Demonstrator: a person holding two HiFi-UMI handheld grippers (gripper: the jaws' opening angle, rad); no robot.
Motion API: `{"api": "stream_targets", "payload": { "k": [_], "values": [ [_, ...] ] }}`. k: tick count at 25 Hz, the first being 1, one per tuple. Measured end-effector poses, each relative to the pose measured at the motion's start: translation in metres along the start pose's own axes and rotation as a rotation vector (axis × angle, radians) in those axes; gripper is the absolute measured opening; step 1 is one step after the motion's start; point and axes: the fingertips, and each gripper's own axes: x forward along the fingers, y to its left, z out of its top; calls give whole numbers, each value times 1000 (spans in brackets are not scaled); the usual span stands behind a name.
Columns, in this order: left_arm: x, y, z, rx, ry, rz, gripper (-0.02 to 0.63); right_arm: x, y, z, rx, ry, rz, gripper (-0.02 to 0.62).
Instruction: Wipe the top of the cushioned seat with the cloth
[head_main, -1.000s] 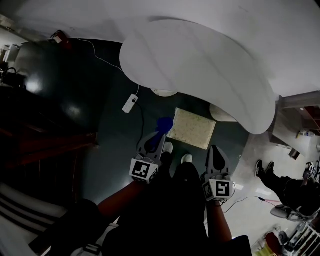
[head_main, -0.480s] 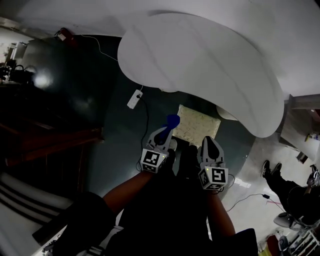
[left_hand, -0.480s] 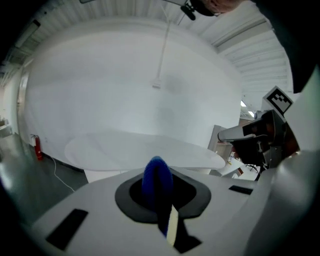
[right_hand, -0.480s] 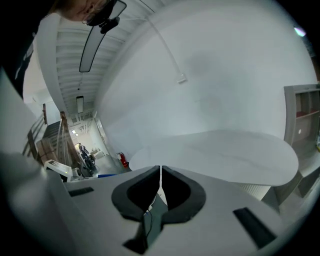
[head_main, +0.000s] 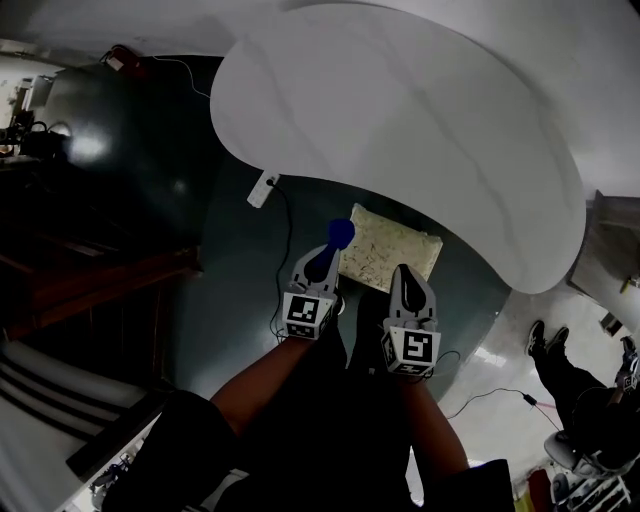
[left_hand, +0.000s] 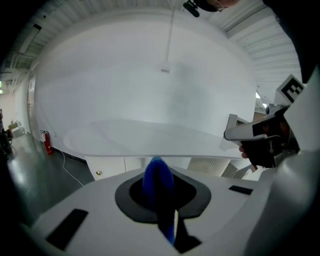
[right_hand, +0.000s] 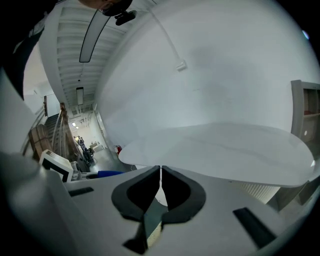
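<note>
A broad white desk curved over the dark floor, with the pale cushioned seat below its near edge. The left gripper had its jaws clamped on the blue cloth, held by the seat's left corner. The right gripper, alongside, had its jaws closed on nothing.

The bunched blue cloth is just beside the left corner of the pale, speckled, square cushioned seat.

Dim head view with floor glare; both gripper views fisheye-warped.
</note>
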Motion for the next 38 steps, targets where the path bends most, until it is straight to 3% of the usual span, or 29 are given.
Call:
{"api": "stream_targets", "payload": {
  "k": [6, 10, 19, 28, 34, 38],
  "values": [
    [52, 35, -35, 28, 5, 18, 38, 40, -24, -38, 5, 18, -39, 38],
    [79, 57, -82, 49, 57, 31, 38, 66, -36, -77, 6, 58, -49, 38],
    [142, 91, -170, 42, 128, 71, 38, 109, -59, -122, -67, 68, -34, 38],
    [189, 79, -207, 89, 138, 46, 38, 137, -82, -156, -53, 44, -66, 38],
    [211, 74, -244, 58, 228, 32, 38, 146, -116, -162, -25, 39, -122, 38],
    [223, 61, -255, 33, 210, -12, 38, 141, -134, -167, -37, 38, -130, 38]
  ]
}}
